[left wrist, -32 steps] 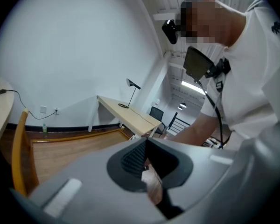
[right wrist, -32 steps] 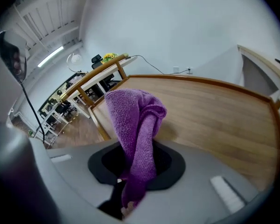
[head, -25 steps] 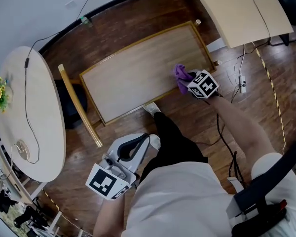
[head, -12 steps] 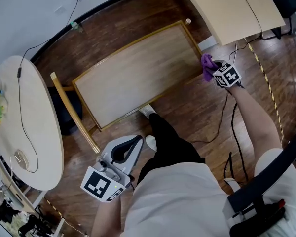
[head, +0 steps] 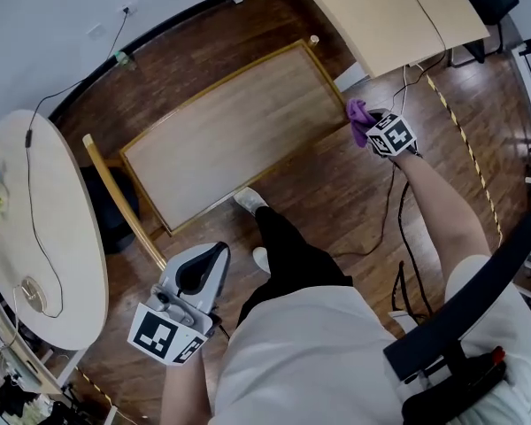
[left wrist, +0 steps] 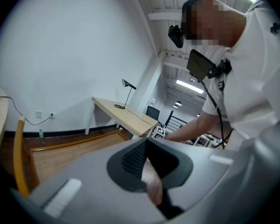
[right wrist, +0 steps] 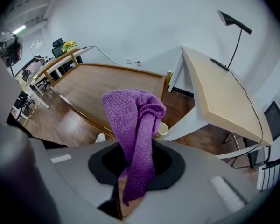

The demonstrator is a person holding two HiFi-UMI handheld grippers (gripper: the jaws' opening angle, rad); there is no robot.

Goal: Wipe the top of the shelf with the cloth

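Purple cloth (right wrist: 133, 125): pinched mid-fold btwn your right gripper's (right wrist: 136, 174) jaws. Loose end is bunched ahead so fabric, not plastic, meets the wood.
Cloth position: just beside the shelf top's (head: 221, 131) right end, apparently off the surface.
Left gripper (head: 202, 268): jaws together, empty, held low by your leg (head: 292, 246), clear of the wiping path.
Next pass: prob. lower the cloth onto the top, sweep leftward.

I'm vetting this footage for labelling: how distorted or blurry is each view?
Head view: heavy fisheye, the baseboard curves, all sharp. Left gripper view: dark round vignette, the left gripper soft up close, the room behind clearer. Right gripper view: same vignette, the purple cloth crisp in the right gripper.
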